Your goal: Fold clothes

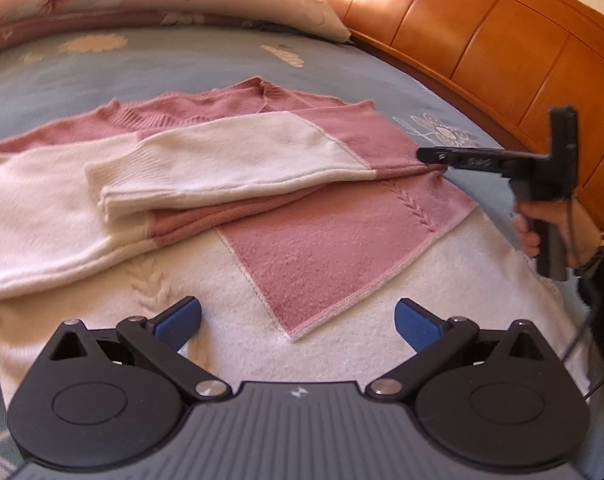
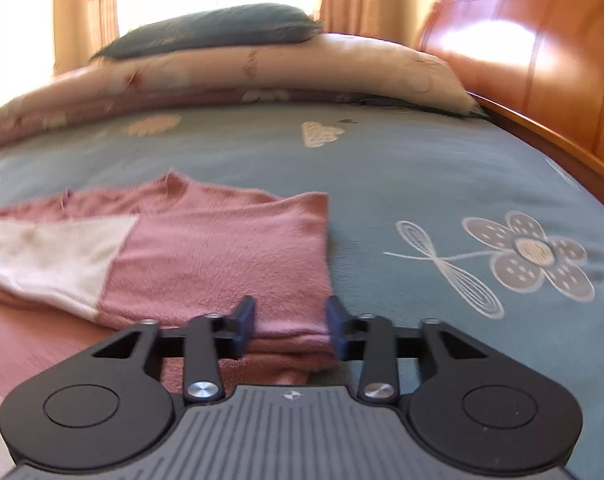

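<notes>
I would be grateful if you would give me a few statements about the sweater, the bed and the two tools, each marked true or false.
1. The sweater is pink and white. True.
2. The left tool grips a sleeve. False: its jaws stand wide open, with nothing between them.
3. A white sleeve lies folded across the sweater's body. True.
4. The sweater lies on a wooden table. False: it lies on a bed with a grey-blue flowered cover.
5. The right tool is at the folded pink edge of the sweater. True.
6. The headboard is white metal. False: it is orange-brown wood.
</notes>
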Motion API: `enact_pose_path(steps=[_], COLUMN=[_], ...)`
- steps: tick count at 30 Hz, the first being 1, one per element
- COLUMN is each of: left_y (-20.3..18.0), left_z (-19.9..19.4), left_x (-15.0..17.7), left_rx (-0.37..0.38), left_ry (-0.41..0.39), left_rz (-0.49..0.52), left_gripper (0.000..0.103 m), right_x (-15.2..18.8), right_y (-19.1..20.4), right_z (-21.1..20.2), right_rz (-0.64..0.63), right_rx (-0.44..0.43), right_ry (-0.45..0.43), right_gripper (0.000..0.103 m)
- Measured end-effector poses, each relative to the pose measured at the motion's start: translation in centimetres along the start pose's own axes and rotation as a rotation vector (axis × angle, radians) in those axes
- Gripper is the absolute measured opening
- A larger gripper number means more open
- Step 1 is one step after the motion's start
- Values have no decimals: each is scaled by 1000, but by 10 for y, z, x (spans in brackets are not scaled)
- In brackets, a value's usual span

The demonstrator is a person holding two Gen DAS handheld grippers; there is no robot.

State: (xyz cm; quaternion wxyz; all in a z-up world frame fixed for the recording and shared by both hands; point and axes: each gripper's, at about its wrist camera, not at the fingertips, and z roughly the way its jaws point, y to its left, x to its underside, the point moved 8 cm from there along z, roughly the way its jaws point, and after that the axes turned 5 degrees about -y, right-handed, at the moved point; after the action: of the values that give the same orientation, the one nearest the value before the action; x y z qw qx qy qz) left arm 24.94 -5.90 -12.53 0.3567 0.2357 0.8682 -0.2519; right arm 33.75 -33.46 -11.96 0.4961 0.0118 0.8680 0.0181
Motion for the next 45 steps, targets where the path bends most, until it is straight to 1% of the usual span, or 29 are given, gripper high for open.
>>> enact_pose_path(steps=[1, 3, 6, 7, 10, 12, 15, 17, 20, 22, 23, 24, 25, 27, 29, 30, 32, 33, 35, 37, 39, 40, 41, 42, 43, 45], left_y=[1, 2, 9, 12, 18, 19, 19, 17, 17, 19, 21, 23, 24, 26, 23, 21, 14, 12, 6, 3, -1, -2, -3, -5, -6, -10], left_z=[1, 1, -1, -3, -7, -9, -10, -10, -9, -9, -9, -9, -9, -9, -10, -10, -11, -11, -12, -14, -18, -21, -23, -24, -25, -26], left_x=[1, 0, -3, -3, -2, -3, -4, -4, -4, -5, -5, -6, -6, -8, -9, -9, -11, -11, -14, -17, -20, -22, -23, -24, -25, -26], left_rx=[3, 14, 53, 74, 125, 134, 122, 112, 105, 113, 120, 128, 136, 137, 117, 104, 62, 44, 33, 10, -15, -26, -28, -26, -25, -8], left_ry=[-10, -17, -28, -38, -56, -51, -48, -43, -38, -41, -41, -40, -39, -35, -37, -38, -44, -47, -63, -91, -118, -133, -142, -148, -154, -150], left_rz=[6, 3, -62, -86, -126, -147, -171, -160, -157, -178, -191, -204, -218, -234, -224, -202, -131, -102, -63, -28, 13, 30, 38, 42, 45, 53], left_gripper=[102, 102, 102, 102, 102, 102, 102, 102, 102, 102, 102, 102, 102, 102, 102, 102, 102, 102, 102, 102, 102, 102, 102, 102, 102, 102], right_x=[1, 6, 9, 8, 6, 6, 8, 10, 19, 28, 34, 38, 40, 40, 32, 27, 17, 15, 15, 21, 24, 25, 24, 23, 22, 22], right_y=[-2, -4, -8, -9, -3, 6, 29, 48, 62, 54, 43, 32, 23, 17, 23, 27, 40, 44, 49, 43, 28, 22, 20, 18, 19, 27], right_z=[-7, -25, -57, -69, -97, -108, -93, -74, -42, -33, -33, -37, -43, -54, -58, -58, -51, -44, -28, -16, -21, -26, -34, -42, -49, -64], right_rz=[9, -5, -59, -56, -30, -31, 0, 18, 63, 29, 13, 23, 61, 99, 89, 82, 51, 51, 48, 30, 56, 86, 101, 116, 112, 117], right_rx=[-1, -8, 31, 36, -5, -28, -96, -152, -181, -98, -45, -31, -46, -48, -41, -44, -73, -81, -84, -38, -18, -17, -5, 7, 27, -10], right_ry=[-3, 10, 22, 19, 12, 12, 38, 64, 118, 132, 136, 119, 107, 100, 85, 75, 51, 60, 87, 118, 97, 93, 87, 82, 87, 83], right_gripper=[58, 58, 58, 58, 58, 58, 58, 58, 58, 58, 58, 57, 54, 53, 56, 60, 62, 62, 62, 63, 60, 58, 58, 60, 64, 64])
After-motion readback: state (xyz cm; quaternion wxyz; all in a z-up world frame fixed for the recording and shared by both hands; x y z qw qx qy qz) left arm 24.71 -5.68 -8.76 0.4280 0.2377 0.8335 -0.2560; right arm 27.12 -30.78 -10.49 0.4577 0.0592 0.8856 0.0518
